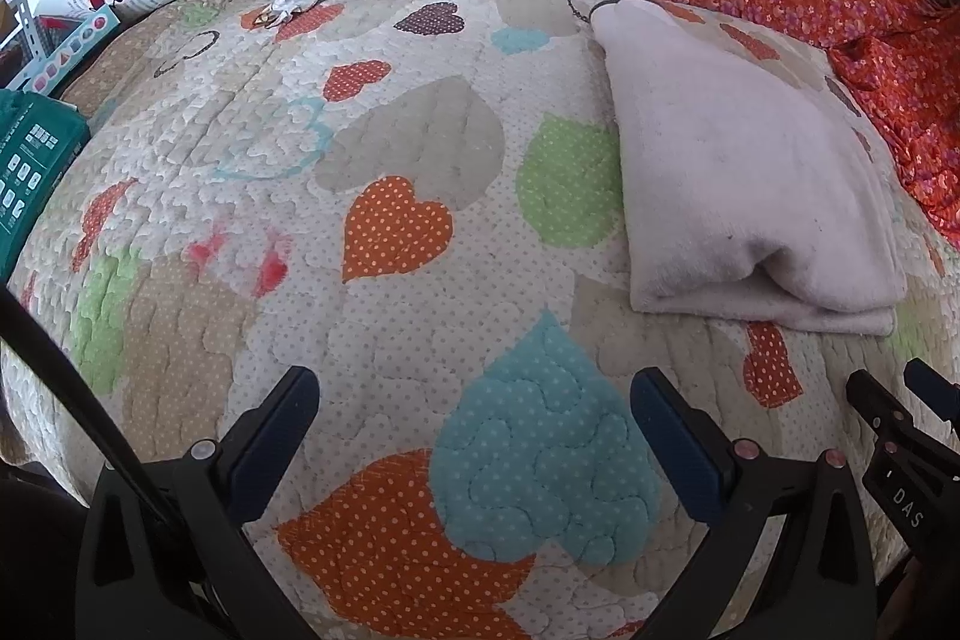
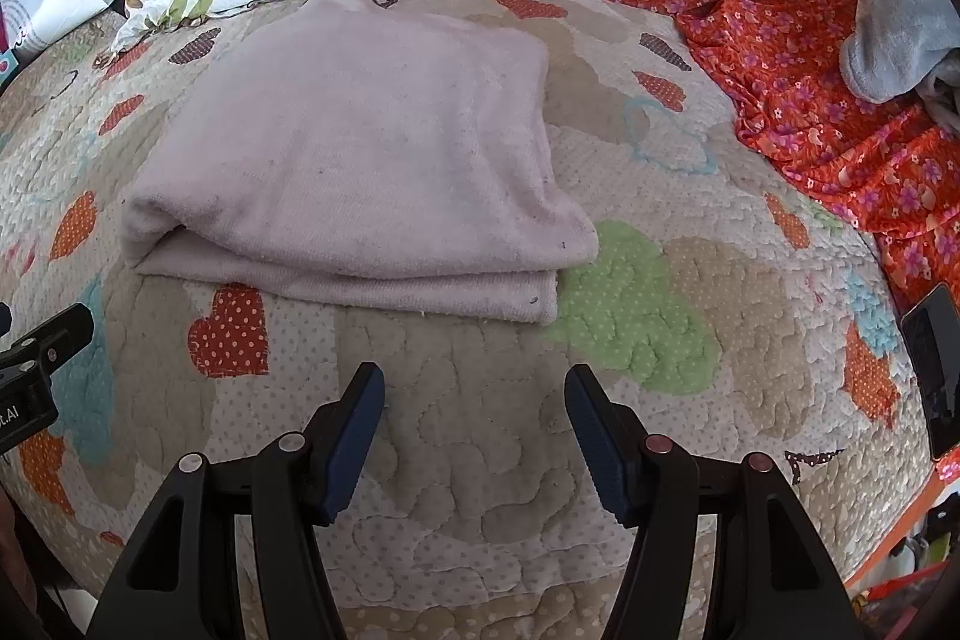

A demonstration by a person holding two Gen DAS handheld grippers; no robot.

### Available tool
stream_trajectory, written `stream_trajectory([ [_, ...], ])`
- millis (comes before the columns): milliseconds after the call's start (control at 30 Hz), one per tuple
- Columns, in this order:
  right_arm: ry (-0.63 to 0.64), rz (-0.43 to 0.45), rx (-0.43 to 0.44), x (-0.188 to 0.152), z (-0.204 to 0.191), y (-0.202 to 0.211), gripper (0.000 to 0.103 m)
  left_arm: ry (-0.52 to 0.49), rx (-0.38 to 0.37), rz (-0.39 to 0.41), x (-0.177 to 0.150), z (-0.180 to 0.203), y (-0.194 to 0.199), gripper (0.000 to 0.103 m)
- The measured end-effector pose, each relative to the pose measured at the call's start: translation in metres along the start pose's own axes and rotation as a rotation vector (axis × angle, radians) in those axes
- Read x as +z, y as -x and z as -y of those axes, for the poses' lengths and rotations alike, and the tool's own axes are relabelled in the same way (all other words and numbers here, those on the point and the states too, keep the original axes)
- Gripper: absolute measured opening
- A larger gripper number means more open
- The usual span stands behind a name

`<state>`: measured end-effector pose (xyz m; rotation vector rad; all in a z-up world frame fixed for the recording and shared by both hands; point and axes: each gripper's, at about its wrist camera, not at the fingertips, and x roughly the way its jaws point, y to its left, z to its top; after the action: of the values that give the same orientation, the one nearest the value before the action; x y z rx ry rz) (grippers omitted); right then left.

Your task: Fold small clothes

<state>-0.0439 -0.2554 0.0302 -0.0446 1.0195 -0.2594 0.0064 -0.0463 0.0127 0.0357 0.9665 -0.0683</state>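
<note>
Bed (image 2: 750, 280) under heart-patterned quilt. Folded pale pink cloth (image 2: 360, 160) lies flat on quilt, ahead of both tools, touching neither. Left hand-held gripper (image 1: 474, 400) fingers apart, holding nothing, over quilt. Right hand-held gripper (image 2: 474, 394) fingers apart, holding nothing, near cloth's front edge.

We see both views in bright, even daylight with soft, faint shadows. The quilt (image 1: 420, 196) bulges from fisheye distortion, the corners go black, and the centre stays sharp throughout.
</note>
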Motion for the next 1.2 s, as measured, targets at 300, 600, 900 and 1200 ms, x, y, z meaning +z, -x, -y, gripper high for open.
stream_trajectory([
  [300, -0.001, 0.000, -0.001, -0.0003, -0.0005, 0.0002, 0.068, 0.008, 0.001, -0.014, -0.0001, -0.0020, -0.0022, 0.103],
  [600, 0.009, -0.001, -0.001, 0.0003, -0.0028, -0.0018, 0.068, 0.016, -0.004, -0.033, -0.0020, -0.0021, -0.0053, 0.103],
  [900, 0.012, -0.001, -0.002, 0.0000, -0.0040, -0.0021, 0.068, 0.016, -0.004, -0.032, -0.0018, -0.0022, -0.0052, 0.103],
  [1200, 0.015, -0.001, -0.002, 0.0003, -0.0042, -0.0029, 0.068, 0.014, -0.007, -0.039, -0.0006, -0.0024, -0.0053, 0.103],
])
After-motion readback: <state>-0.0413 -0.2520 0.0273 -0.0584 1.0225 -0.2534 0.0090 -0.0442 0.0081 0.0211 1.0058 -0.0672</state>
